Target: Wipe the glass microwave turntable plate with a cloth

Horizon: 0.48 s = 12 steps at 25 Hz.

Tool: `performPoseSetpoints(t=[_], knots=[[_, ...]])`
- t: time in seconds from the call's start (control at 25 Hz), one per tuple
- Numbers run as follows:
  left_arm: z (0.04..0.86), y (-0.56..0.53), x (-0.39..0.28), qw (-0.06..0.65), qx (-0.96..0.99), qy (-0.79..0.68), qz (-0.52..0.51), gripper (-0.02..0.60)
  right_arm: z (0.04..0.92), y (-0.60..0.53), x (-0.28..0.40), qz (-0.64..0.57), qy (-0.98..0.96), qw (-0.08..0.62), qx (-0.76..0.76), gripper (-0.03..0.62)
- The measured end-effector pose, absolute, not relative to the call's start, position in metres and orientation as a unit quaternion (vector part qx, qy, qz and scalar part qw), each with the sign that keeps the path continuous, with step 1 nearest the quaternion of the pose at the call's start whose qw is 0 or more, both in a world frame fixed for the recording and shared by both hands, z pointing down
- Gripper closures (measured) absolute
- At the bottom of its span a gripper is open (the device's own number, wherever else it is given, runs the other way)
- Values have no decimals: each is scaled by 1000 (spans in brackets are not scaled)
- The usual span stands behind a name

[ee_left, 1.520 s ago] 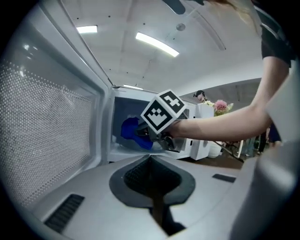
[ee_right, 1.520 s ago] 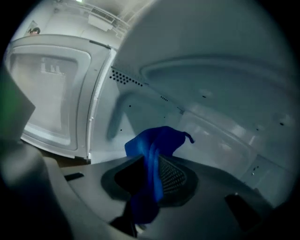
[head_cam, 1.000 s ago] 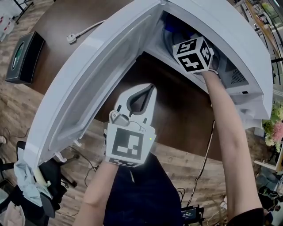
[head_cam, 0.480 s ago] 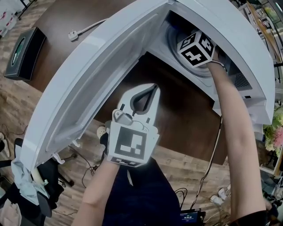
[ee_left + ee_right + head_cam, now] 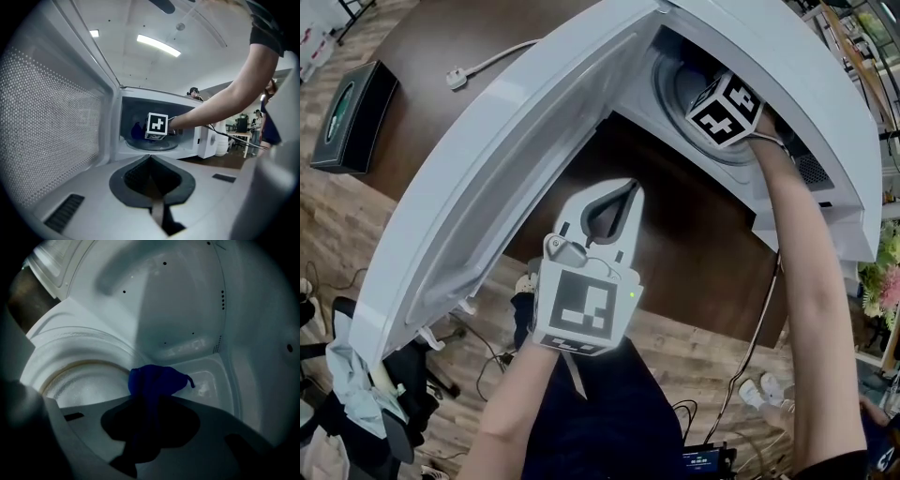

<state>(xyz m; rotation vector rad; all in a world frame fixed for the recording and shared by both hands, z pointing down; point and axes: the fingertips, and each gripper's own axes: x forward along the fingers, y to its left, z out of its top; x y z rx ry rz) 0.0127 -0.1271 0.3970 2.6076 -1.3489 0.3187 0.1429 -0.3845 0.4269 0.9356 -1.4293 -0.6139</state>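
Observation:
The white microwave (image 5: 825, 122) stands open, its door (image 5: 487, 187) swung out to the left. Inside lies the round glass turntable plate (image 5: 79, 380), also seen through the opening in the left gripper view (image 5: 152, 145). My right gripper (image 5: 147, 401) reaches into the cavity, shut on a dark blue cloth (image 5: 154, 380) that bunches past its tips at the plate's right edge. In the head view only its marker cube (image 5: 725, 111) shows. My left gripper (image 5: 628, 187) hovers outside, in front of the oven, jaws shut with nothing in them.
The oven sits on a dark brown table (image 5: 675, 234). A black box (image 5: 352, 117) and a white plug with its cord (image 5: 455, 77) lie at the table's far left. A chair draped with clothes (image 5: 356, 375) and cables are on the wooden floor below.
The right gripper has shifted a little to the right inside the oven and rolled, its cube now showing a different face. The left gripper has stayed put.

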Motion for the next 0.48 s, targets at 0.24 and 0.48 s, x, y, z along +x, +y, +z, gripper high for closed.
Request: performPoseSetpoints(t=[0.24, 0.48], knots=[[401, -124, 6, 98, 879, -454, 110, 577, 427, -381, 167, -250, -568, 661, 421, 513], [407, -119, 8, 105, 882, -445, 116, 577, 431, -373, 193, -231, -521, 713, 410, 513]])
